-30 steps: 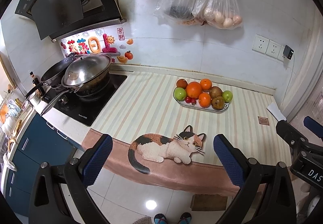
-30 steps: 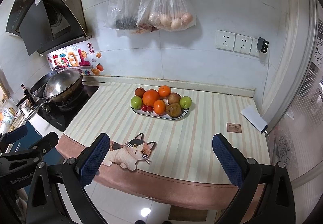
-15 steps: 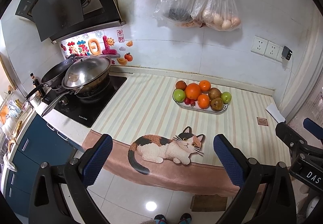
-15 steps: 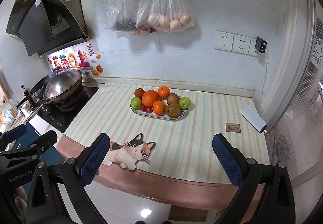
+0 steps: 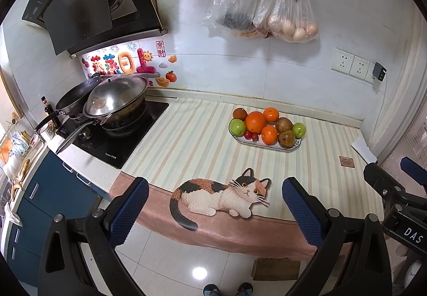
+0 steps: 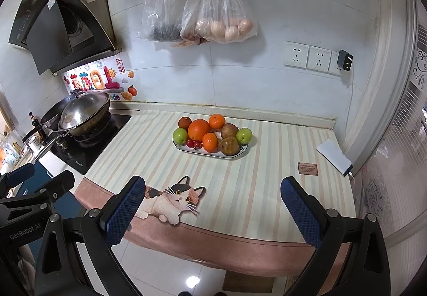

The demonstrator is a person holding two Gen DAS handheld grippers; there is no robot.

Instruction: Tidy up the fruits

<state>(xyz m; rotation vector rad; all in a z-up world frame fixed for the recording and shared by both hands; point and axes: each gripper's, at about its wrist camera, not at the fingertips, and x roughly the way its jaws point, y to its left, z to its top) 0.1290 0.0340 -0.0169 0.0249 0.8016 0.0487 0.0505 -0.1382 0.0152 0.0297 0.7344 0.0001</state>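
A white oval plate (image 5: 267,146) (image 6: 186,148) stands on the striped counter cloth near the back wall. It holds a large orange (image 5: 255,122) (image 6: 198,130), two smaller oranges, two green apples (image 5: 237,127) (image 6: 244,135), brown fruits and small red ones. My left gripper (image 5: 214,209) is open and empty, held in front of the counter's edge, well short of the plate. My right gripper (image 6: 212,206) is open and empty too, over the counter's front edge.
A stove with a lidded wok (image 5: 114,98) and a pan is at the left. Two plastic bags (image 6: 218,18) and red scissors hang on the wall above the plate. A white card (image 6: 333,153) lies at the right. A cat picture (image 5: 221,196) marks the cloth's front.
Both views have shifted a little back and down; the plate looks slightly farther away. Both grippers stay open and empty.
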